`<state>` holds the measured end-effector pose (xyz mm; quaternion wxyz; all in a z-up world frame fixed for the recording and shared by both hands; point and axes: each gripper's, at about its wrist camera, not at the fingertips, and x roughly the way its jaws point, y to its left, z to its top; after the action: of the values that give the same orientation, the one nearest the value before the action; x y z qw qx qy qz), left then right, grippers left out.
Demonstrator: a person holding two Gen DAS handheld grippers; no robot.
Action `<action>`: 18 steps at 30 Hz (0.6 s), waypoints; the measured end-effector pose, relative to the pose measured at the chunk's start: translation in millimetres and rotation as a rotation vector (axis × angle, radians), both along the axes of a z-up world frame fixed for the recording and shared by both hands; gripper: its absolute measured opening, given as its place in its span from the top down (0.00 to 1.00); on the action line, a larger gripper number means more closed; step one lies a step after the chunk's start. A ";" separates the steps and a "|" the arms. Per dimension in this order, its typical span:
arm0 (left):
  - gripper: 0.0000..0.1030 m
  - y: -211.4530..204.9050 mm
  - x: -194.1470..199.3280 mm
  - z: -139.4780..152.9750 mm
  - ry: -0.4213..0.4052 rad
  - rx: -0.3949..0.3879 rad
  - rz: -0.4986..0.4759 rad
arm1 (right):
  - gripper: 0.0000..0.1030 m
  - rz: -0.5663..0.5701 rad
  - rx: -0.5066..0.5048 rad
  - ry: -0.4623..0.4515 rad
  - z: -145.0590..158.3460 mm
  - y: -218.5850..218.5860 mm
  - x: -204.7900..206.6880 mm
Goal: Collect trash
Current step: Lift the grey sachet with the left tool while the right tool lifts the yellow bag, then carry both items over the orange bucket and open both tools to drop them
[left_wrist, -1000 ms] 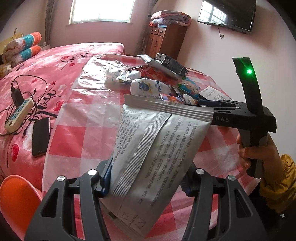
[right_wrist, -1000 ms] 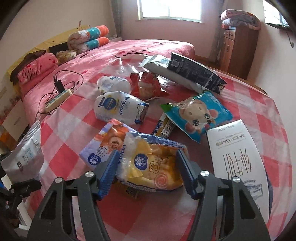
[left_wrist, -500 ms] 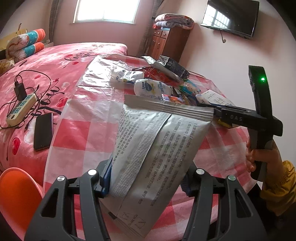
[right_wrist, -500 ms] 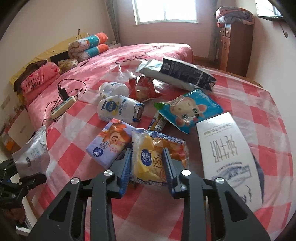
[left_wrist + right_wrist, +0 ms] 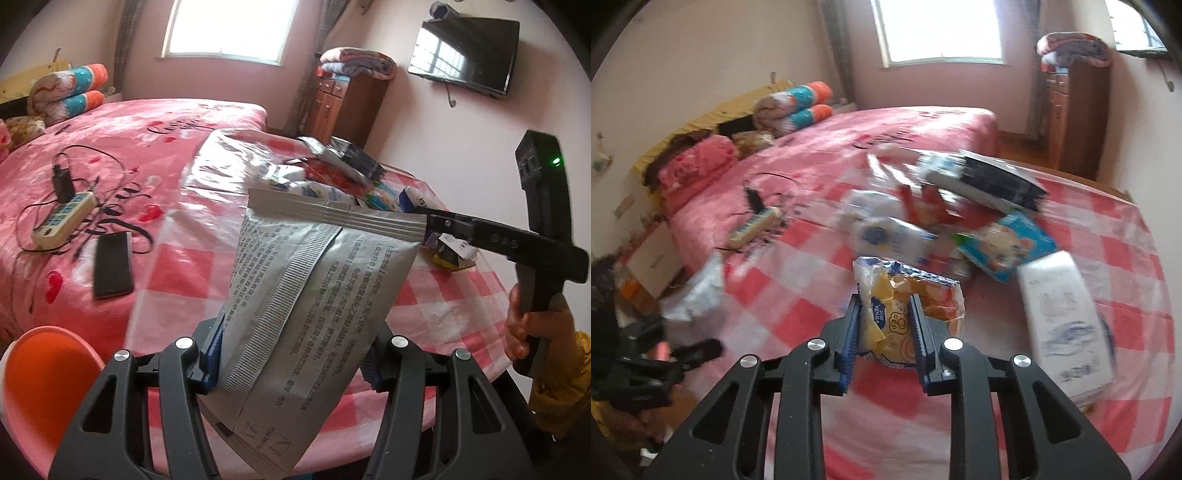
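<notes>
My left gripper (image 5: 291, 354) is shut on a large silver foil bag (image 5: 314, 302) with printed text, held upright above the near edge of the round table (image 5: 177, 280) with a red-and-white checked cloth. My right gripper (image 5: 884, 328) is shut on a yellow snack wrapper (image 5: 905, 295) and holds it above the table; it also shows in the left wrist view (image 5: 439, 236) at the right. Other trash lies on the table: a white pouch (image 5: 890, 236), a blue bear packet (image 5: 1004, 243), a red wrapper (image 5: 923, 206), a black-and-white bag (image 5: 990, 181).
A white paper pack (image 5: 1063, 321) lies at the table's right. A pink bed (image 5: 92, 155) at left carries a power strip (image 5: 62, 218), cables and a black phone (image 5: 112, 264). An orange bin (image 5: 40, 387) sits at lower left. A wooden cabinet (image 5: 343, 107) stands behind.
My right gripper closed on the yellow snack wrapper and lifted it off the table, pulling back. My left gripper kept hold of the silver bag and rose slightly.
</notes>
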<state>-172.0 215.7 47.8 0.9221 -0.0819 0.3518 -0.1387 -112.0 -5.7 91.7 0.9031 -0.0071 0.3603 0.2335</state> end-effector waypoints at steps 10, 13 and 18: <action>0.43 100.6 -43.5 -9.5 0.031 0.034 0.275 | 0.73 0.418 0.139 0.123 6.3 148.8 -25.0; 0.43 138.7 -59.0 -24.3 0.068 0.048 0.396 | 0.73 0.521 0.129 0.169 -7.2 197.8 -31.0; 0.42 193.1 -79.3 -56.6 0.141 0.055 0.579 | 0.73 0.634 0.077 0.235 -43.5 265.6 -40.8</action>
<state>-251.3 408.9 -8.8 0.8985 -0.1632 0.3806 0.1458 -152.8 260.0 48.3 0.7375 -0.0576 0.4327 0.5153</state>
